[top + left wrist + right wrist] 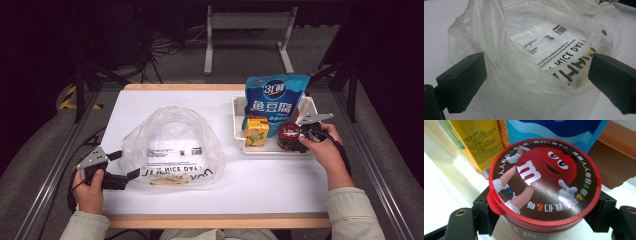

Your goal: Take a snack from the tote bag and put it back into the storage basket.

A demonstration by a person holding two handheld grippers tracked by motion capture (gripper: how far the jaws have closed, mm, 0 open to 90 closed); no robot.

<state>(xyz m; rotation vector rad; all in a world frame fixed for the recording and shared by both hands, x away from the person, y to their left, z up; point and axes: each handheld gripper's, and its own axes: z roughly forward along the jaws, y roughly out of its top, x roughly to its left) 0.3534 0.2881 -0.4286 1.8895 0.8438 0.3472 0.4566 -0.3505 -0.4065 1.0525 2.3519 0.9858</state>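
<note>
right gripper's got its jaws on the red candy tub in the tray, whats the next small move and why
Probably lift the candy tub straight up out of the white tray. The right gripper has a jaw pressed on each side of it, and the yellow juice carton and blue pouch stand close by, so a sideways pull could knock them. The open plastic bag by the left gripper looks the likely destination.

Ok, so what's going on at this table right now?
A person at a white table holds a gripper in each hand. The right gripper has its jaws on either side of a red-lidded candy tub standing in a white tray, beside a yellow juice carton and a blue snack pouch. The left gripper is open at the near edge of a crumpled clear plastic bag, with part of the bag between its jaws.
</note>
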